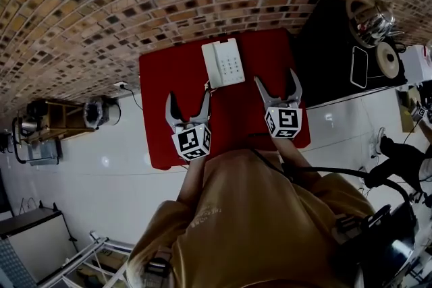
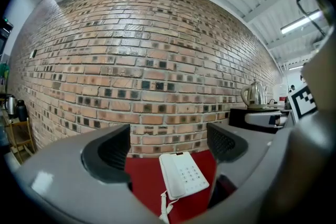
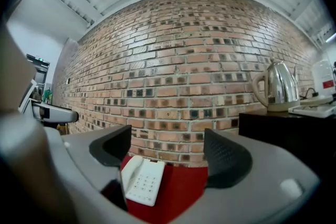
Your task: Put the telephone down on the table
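A white telephone point(image 1: 223, 63) lies flat on the red table point(image 1: 158, 111), near its far edge by the brick wall, handset on its left side. My left gripper point(image 1: 188, 102) hovers over the table, open and empty, short of the telephone point(image 2: 182, 176). My right gripper point(image 1: 277, 81) is to the right of the telephone point(image 3: 142, 180), also open with nothing between its fingers. Both point level toward the wall. The coiled cord point(image 2: 166, 207) hangs off the telephone's near end.
A brick wall point(image 1: 101, 3) runs behind the table. To the right stands a black counter point(image 1: 331, 57) with a steel kettle point(image 1: 370, 20) and white appliances. A small shelf with items point(image 1: 54, 121) sits on the floor at left. A person's torso fills the lower head view.
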The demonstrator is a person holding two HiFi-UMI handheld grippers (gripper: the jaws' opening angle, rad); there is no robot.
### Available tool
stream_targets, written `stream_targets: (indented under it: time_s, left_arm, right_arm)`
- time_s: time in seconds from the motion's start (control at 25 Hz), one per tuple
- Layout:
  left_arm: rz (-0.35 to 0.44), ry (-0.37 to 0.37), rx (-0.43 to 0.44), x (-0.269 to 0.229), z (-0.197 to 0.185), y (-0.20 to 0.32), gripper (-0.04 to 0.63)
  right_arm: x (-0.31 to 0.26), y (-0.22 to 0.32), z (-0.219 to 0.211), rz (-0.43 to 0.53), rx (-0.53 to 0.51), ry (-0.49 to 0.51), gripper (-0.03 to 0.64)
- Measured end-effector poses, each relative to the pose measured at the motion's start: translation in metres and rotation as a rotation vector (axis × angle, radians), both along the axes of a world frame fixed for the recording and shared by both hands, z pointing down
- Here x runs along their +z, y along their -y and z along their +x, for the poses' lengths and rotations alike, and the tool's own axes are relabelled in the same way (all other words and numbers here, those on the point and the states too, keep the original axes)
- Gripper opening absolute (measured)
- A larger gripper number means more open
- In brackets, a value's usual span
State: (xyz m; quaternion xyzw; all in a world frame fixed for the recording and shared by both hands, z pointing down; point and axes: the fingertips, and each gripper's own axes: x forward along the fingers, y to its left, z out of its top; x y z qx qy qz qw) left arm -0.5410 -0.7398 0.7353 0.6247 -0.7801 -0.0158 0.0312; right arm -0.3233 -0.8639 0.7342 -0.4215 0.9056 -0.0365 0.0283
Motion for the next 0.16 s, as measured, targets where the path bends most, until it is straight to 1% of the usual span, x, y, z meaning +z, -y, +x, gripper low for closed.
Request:
stream_targets:
  time_s: [0.16]
  left_arm:
    - [0.007,0.011,-0.006,-0.0036,0.0023,-0.0004,0.460]
  right_arm:
    - [-0.0032,-0.0007,0.0036,0.009,-0.003,-0.019,0.422]
